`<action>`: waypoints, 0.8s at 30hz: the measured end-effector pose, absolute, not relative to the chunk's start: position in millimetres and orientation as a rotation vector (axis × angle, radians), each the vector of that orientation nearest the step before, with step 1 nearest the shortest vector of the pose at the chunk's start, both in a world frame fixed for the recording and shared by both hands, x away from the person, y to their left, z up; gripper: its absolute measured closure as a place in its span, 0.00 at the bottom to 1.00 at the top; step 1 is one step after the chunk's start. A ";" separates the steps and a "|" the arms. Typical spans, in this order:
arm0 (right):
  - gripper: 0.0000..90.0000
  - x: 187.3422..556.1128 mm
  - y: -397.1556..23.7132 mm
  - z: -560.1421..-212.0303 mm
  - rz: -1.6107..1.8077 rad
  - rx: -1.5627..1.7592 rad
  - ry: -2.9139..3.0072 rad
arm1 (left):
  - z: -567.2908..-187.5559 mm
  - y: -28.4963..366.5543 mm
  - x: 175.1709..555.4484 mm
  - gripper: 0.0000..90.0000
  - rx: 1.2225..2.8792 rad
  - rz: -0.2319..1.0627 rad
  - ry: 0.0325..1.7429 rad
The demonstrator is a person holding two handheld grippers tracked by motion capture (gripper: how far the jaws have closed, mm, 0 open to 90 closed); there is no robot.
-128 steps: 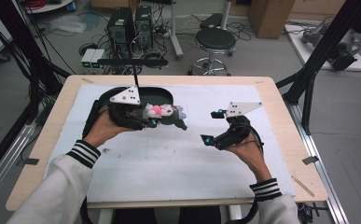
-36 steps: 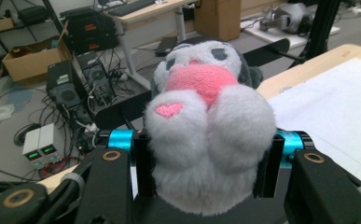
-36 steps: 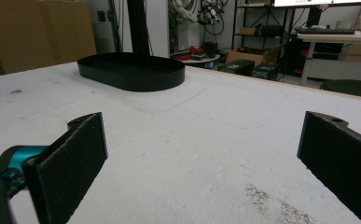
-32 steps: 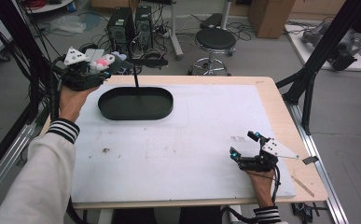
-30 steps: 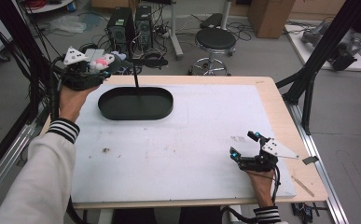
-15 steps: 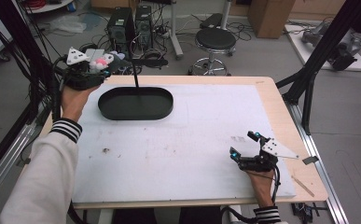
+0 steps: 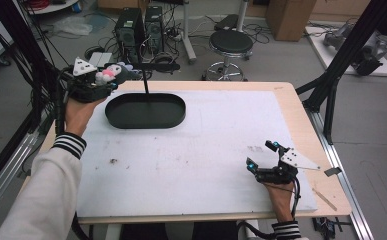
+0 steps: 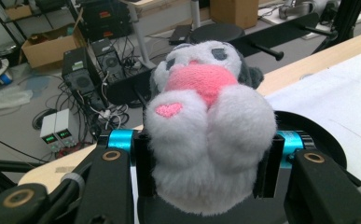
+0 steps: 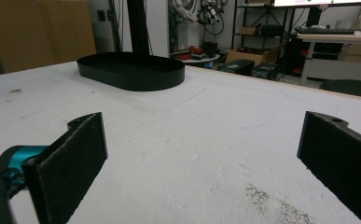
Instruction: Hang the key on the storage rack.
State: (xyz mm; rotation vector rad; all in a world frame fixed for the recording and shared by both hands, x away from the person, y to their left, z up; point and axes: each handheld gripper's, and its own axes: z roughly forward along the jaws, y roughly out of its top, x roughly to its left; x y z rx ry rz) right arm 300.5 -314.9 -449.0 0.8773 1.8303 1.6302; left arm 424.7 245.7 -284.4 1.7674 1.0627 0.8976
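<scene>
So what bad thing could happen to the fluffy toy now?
The left gripper holds the plush toy up beyond the table's far-left corner, outside the black tray. If the jaws loosen, it would likely drop to the floor among the cables and computers. The jaws pinch only its soft lower body, so it might slip out. The right gripper rests open near the table's front right, too far away to catch it.

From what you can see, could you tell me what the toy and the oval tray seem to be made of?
The plush toy: soft fuzzy fabric, grey-white pile with pink patches, bulging between the left gripper's jaws. The black oval tray: thin, rigid, matte walls, probably plastic or painted metal.
</scene>
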 end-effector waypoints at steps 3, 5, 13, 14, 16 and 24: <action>0.00 300.5 -315.0 -449.1 1.629 0.876 1.830 | -287.1 246.7 423.4 0.60 1.795 0.883 1.071; 0.00 300.4 -314.9 -449.0 1.630 0.878 1.831 | -289.3 247.0 421.5 0.60 1.784 0.891 1.065; 0.00 300.1 -314.7 -449.0 1.629 0.879 1.834 | -304.1 250.5 419.9 0.60 1.796 0.870 1.097; 0.00 300.1 -314.7 -449.0 1.630 0.879 1.834 | -306.2 251.0 419.9 0.60 1.797 0.866 1.101; 0.01 300.2 -314.8 -449.0 1.630 0.877 1.834 | -311.6 251.6 419.9 0.60 1.784 0.860 1.107; 0.01 300.2 -314.6 -449.0 1.629 0.877 1.834 | -327.8 250.9 426.9 0.60 1.770 0.820 1.136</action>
